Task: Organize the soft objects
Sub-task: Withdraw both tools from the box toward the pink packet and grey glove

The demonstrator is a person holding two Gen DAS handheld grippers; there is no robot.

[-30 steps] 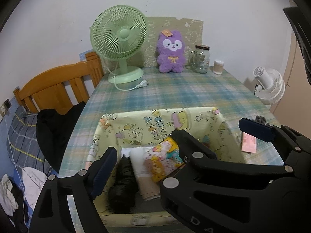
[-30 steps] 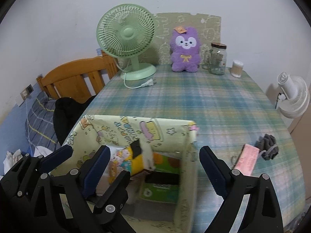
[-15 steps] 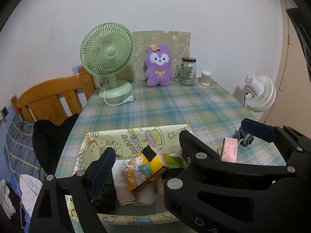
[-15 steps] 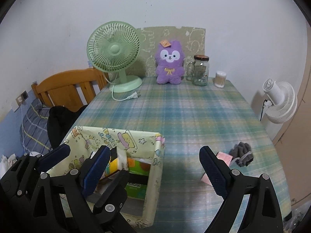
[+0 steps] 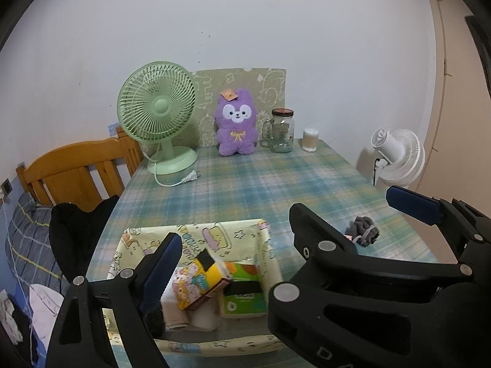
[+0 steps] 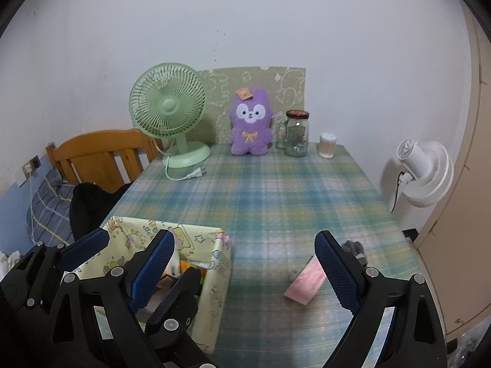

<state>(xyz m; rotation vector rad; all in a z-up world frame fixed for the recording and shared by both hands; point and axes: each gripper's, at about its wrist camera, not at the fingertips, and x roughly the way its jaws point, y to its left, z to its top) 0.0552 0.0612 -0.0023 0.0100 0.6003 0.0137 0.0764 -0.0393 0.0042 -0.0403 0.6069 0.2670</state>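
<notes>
A yellow cartoon-print fabric box stands at the table's near left. It holds a cartoon tissue pack, a green tissue pack, beige rolls and a black roll. A pink pack and a grey sock bundle lie on the table to the right of the box. A purple plush sits at the far edge. My left gripper is open and empty above the box. My right gripper is open and empty, raised between box and pink pack.
A green desk fan with loose plug, a glass jar and a cotton swab tub stand at the back. A white fan is off the table's right edge. A wooden chair with dark clothing is at left.
Both grippers have pulled back and risen away from the box, so the table and far objects look smaller. The pink pack and grey socks have come into fuller view. Both grippers stay open.
</notes>
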